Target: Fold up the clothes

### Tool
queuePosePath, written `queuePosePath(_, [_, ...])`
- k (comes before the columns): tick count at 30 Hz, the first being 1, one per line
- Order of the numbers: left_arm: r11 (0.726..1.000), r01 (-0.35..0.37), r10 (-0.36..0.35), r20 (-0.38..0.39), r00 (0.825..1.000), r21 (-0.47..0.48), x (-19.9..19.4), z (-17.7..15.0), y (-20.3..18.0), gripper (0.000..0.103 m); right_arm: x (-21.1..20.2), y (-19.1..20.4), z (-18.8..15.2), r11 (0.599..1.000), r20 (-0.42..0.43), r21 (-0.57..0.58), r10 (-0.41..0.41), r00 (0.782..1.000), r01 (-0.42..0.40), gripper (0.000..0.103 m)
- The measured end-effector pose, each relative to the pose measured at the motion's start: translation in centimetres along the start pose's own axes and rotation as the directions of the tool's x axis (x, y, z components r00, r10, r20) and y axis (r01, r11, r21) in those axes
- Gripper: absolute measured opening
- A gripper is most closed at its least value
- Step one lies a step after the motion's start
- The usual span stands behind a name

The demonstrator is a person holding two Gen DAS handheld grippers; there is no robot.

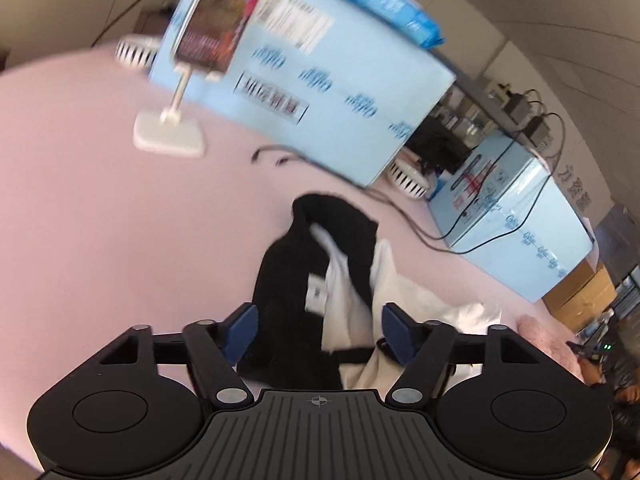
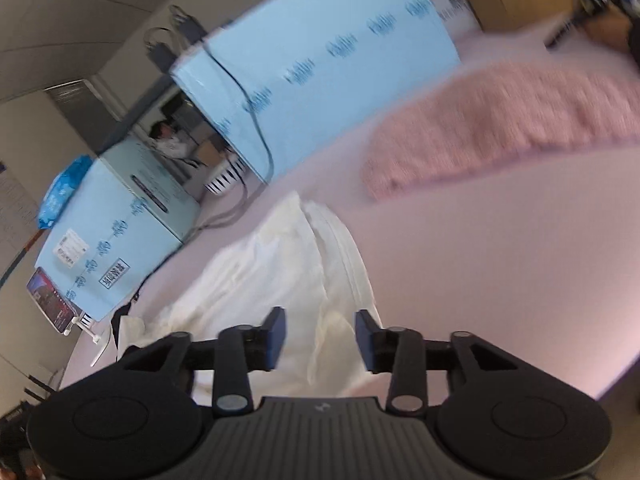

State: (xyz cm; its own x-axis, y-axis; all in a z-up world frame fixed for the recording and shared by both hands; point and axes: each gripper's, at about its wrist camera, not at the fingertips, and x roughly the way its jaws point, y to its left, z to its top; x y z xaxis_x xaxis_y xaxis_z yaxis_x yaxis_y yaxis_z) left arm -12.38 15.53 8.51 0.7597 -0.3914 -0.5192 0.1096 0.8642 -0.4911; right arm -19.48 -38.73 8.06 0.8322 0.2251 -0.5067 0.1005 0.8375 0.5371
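Note:
A crumpled black and white garment [image 1: 316, 280] lies on the pink table cover [image 1: 100, 220]. My left gripper [image 1: 318, 332] is open, its blue pads either side of the black part, just above it. In the right wrist view the white part of the garment [image 2: 280, 272] lies bunched under my right gripper [image 2: 320, 338], which is open with cloth showing between its pads. A fuzzy pink garment [image 2: 500, 120] lies further off on the table to the right; its edge shows in the left wrist view [image 1: 548, 340].
Light blue boxes [image 1: 320, 92] [image 2: 320, 64] stand along the back of the table with cables [image 1: 420, 232] trailing from them. A phone on a white stand [image 1: 172, 128] sits at the back left. A blue packet [image 1: 384, 4] lies on a box.

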Motion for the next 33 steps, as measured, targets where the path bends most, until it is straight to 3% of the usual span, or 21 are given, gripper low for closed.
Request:
queuePosePath(2, [0.993,0.12,-0.119,-0.089,0.989,0.005,2.7,0.4,-1.6,0.078,2.1,1.2,2.4,0.998,-0.043,-0.003,0.055,0.998,-0.055,0.067])
queuePosePath(4, [0.973,0.229,-0.224,-0.177,0.958,0.005,5.5,0.7,-3.2,0.078,6.2,2.7,4.5,0.995,-0.143,0.002,0.101,0.985,-0.102,0.067])
queuePosePath(6, [0.967,0.251,-0.234,-0.25,0.94,0.037,9.0,0.0,-5.1,0.078,10.9,4.2,5.3,0.992,-0.262,0.063,0.121,0.957,-0.109,0.062])
queuePosePath(8, [0.972,0.23,-0.209,-0.273,0.939,0.044,11.5,-0.2,-6.0,0.078,14.3,5.5,5.6,0.988,-0.335,0.084,0.148,0.931,-0.126,0.061])
queuePosePath(10, [0.977,0.213,-0.194,-0.295,0.935,0.032,13.8,-0.6,-6.3,0.078,17.9,7.2,5.8,0.993,-0.379,0.075,0.115,0.918,-0.093,0.061])
queuePosePath(12, [0.977,0.213,-0.196,-0.309,0.931,0.021,15.0,-0.9,-6.2,0.078,21.0,7.9,5.7,0.992,-0.441,0.097,0.119,0.89,-0.084,0.06])
queuePosePath(14, [0.976,0.218,-0.201,-0.315,0.928,0.018,15.3,-1.0,-6.2,0.078,23.6,8.3,5.5,0.991,-0.475,0.117,0.113,0.872,-0.065,0.055])
queuePosePath(15, [0.975,0.221,-0.204,-0.319,0.925,0.018,15.4,-1.0,-6.1,0.078,24.5,8.4,5.3,0.991,-0.479,0.124,0.105,0.871,-0.051,0.045])
queuePosePath(16, [0.974,0.226,-0.208,-0.323,0.923,0.02,15.4,-1.0,-6.1,0.078,24.9,8.5,5.3,0.992,-0.449,0.116,0.093,0.889,-0.045,0.03])
queuePosePath(18, [0.971,0.236,-0.214,-0.331,0.919,0.025,15.4,-1.1,-6.0,0.078,25.1,8.4,5.4,0.993,-0.365,0.107,0.084,0.927,-0.047,0.021])
queuePosePath(20, [0.97,0.243,-0.219,-0.332,0.918,0.032,15.4,-1.2,-5.9,0.078,24.8,7.9,5.6,0.992,-0.275,0.115,0.079,0.958,-0.048,0.022])
queuePosePath(22, [0.969,0.245,-0.222,-0.332,0.917,0.027,15.3,-1.2,-5.8,0.079,25.5,6.4,5.7,0.99,-0.201,0.139,0.028,0.979,0.001,0.024])
queuePosePath(24, [0.969,0.247,-0.23,-0.331,0.915,0.011,15.2,-1.0,-5.5,0.079,26.2,4.6,6.1,0.98,-0.212,0.197,0.027,0.977,0.015,0.023])
queuePosePath(26, [0.968,0.25,-0.239,-0.326,0.915,-0.009,15.0,-0.8,-5.2,0.078,24.9,3.5,6.6,0.97,-0.178,0.241,0.082,0.981,-0.037,0.029])
queuePosePath(28, [0.967,0.256,-0.244,-0.311,0.918,-0.003,14.5,-0.5,-5.3,0.078,22.9,3.2,7.2,0.972,-0.134,0.223,0.112,0.985,-0.08,0.046])
queuePosePath(29, [0.963,0.269,-0.254,-0.303,0.918,0.007,14.3,-0.3,-5.7,0.078,21.8,3.5,7.3,0.98,-0.121,0.183,0.096,0.988,-0.073,0.05])
queuePosePath(31, [0.937,0.347,-0.318,-0.293,0.902,0.049,13.5,0.4,-7.2,0.079,18.6,3.8,7.1,0.992,-0.11,0.107,0.077,0.991,-0.065,0.057])
queuePosePath(33, [0.894,0.438,-0.39,-0.313,0.866,0.096,13.2,0.9,-9.6,0.08,16.1,3.3,6.8,0.989,-0.144,0.11,0.119,0.982,-0.104,0.057])
